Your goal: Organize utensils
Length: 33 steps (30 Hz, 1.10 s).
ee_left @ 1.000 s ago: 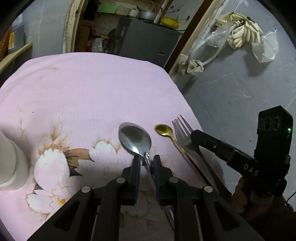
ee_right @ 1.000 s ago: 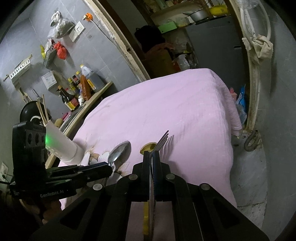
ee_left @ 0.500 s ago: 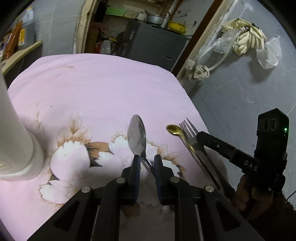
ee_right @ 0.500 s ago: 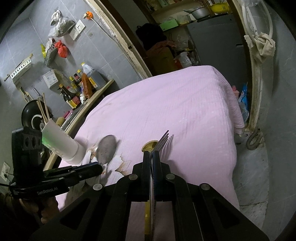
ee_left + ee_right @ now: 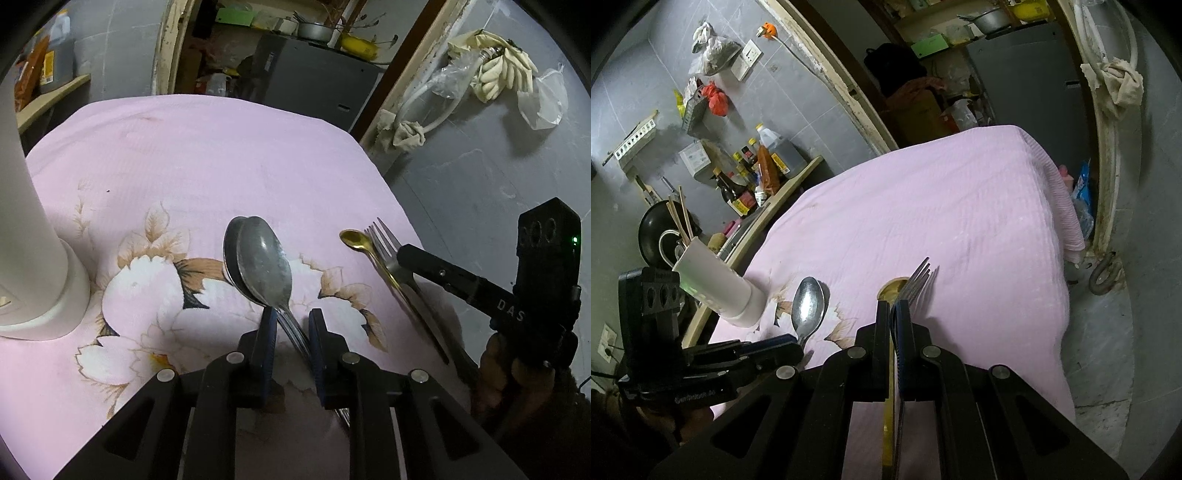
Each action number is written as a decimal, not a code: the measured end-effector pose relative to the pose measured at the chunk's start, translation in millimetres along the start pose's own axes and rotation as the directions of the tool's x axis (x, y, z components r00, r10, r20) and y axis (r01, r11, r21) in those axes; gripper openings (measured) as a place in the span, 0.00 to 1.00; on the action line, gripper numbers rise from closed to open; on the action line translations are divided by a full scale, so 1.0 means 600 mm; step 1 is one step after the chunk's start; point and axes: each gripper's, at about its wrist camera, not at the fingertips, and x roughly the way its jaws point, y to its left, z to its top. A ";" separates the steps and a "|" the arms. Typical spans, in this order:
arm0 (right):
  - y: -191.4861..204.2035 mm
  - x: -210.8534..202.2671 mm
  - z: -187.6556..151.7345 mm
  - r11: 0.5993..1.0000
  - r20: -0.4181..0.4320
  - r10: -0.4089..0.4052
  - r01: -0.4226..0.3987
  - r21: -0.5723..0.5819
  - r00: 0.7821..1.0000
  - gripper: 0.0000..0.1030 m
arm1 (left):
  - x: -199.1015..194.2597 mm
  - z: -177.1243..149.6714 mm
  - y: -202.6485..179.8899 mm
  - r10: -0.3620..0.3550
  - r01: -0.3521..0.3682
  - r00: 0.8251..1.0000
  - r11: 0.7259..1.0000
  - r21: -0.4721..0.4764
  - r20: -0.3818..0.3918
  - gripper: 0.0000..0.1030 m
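Observation:
My left gripper is shut on the handle of a large silver spoon, whose bowl points forward above the pink flowered cloth. The spoon also shows in the right wrist view. My right gripper is shut on a silver fork; a small gold spoon lies under it. In the left wrist view the fork and gold spoon lie at the table's right edge. A white holder stands at the left.
The white holder holds wooden chopsticks. A shelf with sauce bottles runs along the left wall. The table's right edge drops to a grey floor. A dark cabinet stands behind the table.
My left gripper has carried the spoon left toward the white holder and its bowl has turned. My right gripper has stayed shut on the fork.

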 end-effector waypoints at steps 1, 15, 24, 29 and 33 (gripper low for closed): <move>0.000 0.000 0.000 1.000 0.001 -0.002 0.002 0.001 1.000 0.03 | -0.001 -0.001 0.001 -0.005 0.005 1.000 1.000 0.000 -0.006 0.16; 0.015 0.012 0.000 0.998 -0.052 -0.024 0.021 -0.052 0.998 0.05 | -0.011 -0.012 -0.004 -0.012 0.012 1.000 1.000 -0.007 -0.011 0.11; 0.020 0.019 0.009 0.996 -0.137 -0.066 0.056 -0.073 0.988 0.05 | -0.019 -0.011 -0.018 -0.012 0.012 1.000 0.999 0.034 -0.006 0.03; 0.024 0.018 0.011 0.994 -0.149 -0.083 0.072 -0.078 0.985 0.05 | -0.015 -0.008 -0.014 -0.007 0.008 1.000 0.999 0.031 -0.025 0.04; 0.022 0.018 0.011 0.996 -0.160 -0.073 0.064 -0.062 0.984 0.05 | -0.007 0.001 -0.013 -0.021 0.022 0.999 0.999 0.038 -0.044 0.05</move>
